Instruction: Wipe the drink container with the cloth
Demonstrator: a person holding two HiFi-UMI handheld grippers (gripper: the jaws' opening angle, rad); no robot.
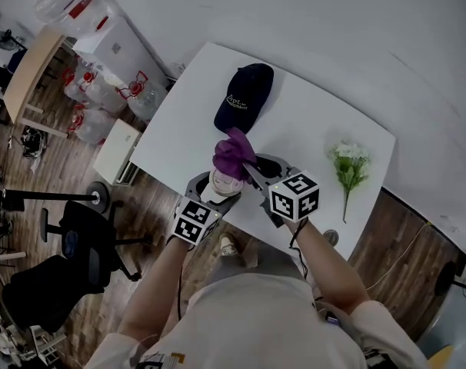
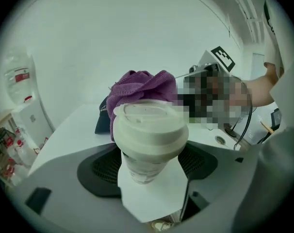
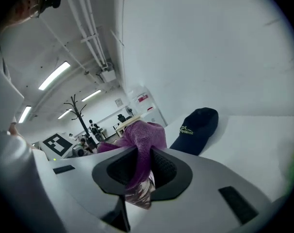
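A clear drink cup with a cream lid is held above the white table's near edge, my left gripper shut on its body. In the head view the cup shows just below the purple cloth. My right gripper is shut on that cloth, which bunches against the cup's far side and over its lid. From the left gripper view the cloth rises behind the lid. The cup's lower body is hidden between the left jaws.
A dark navy cap lies on the white table beyond the cup. A bunch of white flowers lies at the table's right. Water bottles, a black chair and a wooden floor sit to the left.
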